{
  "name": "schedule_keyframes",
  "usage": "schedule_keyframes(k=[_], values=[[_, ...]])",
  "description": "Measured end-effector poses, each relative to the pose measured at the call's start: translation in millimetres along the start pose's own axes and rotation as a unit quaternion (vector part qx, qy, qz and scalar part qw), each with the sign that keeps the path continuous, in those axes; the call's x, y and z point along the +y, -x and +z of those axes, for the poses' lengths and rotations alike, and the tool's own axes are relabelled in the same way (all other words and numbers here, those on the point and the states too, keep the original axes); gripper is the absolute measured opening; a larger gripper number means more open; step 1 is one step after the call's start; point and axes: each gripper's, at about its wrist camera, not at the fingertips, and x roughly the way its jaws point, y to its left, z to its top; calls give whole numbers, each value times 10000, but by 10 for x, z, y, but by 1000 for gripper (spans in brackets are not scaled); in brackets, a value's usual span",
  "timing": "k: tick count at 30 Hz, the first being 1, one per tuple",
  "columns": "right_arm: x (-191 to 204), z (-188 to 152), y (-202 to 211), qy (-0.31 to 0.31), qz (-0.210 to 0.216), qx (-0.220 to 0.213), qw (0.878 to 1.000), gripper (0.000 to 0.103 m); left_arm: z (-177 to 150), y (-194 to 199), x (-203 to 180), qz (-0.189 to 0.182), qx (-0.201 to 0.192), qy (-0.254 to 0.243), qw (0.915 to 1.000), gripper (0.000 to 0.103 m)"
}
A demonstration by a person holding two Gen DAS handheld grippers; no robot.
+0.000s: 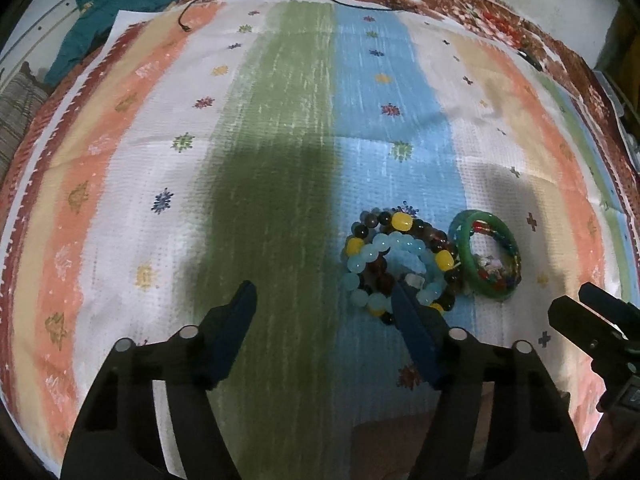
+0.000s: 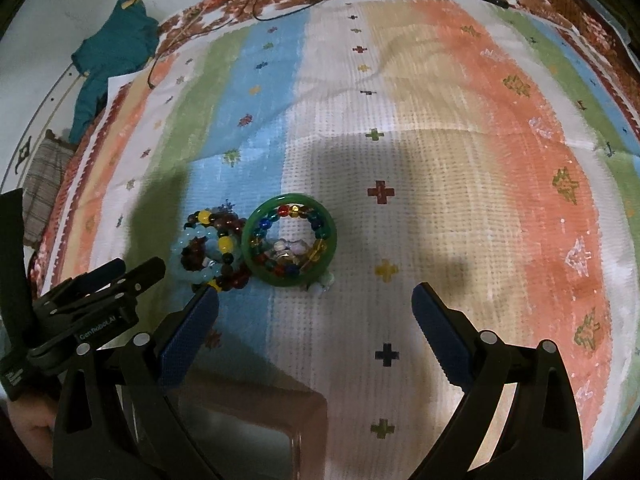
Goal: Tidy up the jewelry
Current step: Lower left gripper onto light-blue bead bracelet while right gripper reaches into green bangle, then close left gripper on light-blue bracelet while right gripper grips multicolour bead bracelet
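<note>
The left claw (image 1: pixel 324 296) hovers low over a striped cloth (image 1: pixel 280 120), its jaws spread wide and holding nothing; its right finger (image 1: pixel 416 332) overlaps the near edge of a pile of bead bracelets (image 1: pixel 394 258). The right claw (image 2: pixel 316 300) is also spread wide and empty, pointing forward over the cloth. A green bangle (image 2: pixel 290 240) lies just right of the bead pile, touching it, with a multicoloured bead bracelet (image 2: pixel 280 240) coiled inside its ring. A teal garment (image 1: pixel 120 12) lies at the far left. A clear box (image 2: pixel 256 432) sits at the near edge.
</note>
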Motion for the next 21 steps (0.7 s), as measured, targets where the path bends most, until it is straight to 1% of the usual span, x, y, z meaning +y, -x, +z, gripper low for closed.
schedule_keyframes(k=[5, 7, 8, 9, 10, 11, 12, 16, 19, 20, 21], values=[[19, 43, -91, 39, -47, 41, 10000, 94, 40, -98, -2, -56, 67, -40, 10000, 57], [25, 65, -133, 39, -33, 84, 10000, 90, 53, -125, -6, -79, 89, -52, 9999, 54], [27, 76, -156, 32, -36, 109, 9999, 89, 59, -145, -10, -87, 101, -62, 9999, 51], [28, 87, -185, 19, -33, 146, 9999, 85, 58, -159, -12, -93, 112, -71, 9999, 46], [26, 93, -202, 10, -25, 171, 9998, 80, 58, -178, -20, -111, 134, -80, 9998, 43], [27, 96, -221, 1, -23, 200, 9998, 76, 52, -190, -27, -128, 153, -86, 9998, 39], [25, 100, -236, -9, -29, 227, 9997, 70, 54, -203, -32, -138, 168, -95, 9997, 34], [14, 117, -292, -50, -7, 304, 9995, 64, 53, -236, -29, -187, 190, -100, 9996, 32], [10, 125, -331, -80, 36, 365, 9993, 52, 62, -262, -22, -218, 199, -60, 9995, 28], [15, 125, -345, -64, 25, 389, 9992, 50, 62, -267, -27, -233, 206, -49, 9995, 24], [19, 124, -355, -52, 20, 407, 9992, 44, 60, -264, -29, -226, 195, -37, 9995, 22]])
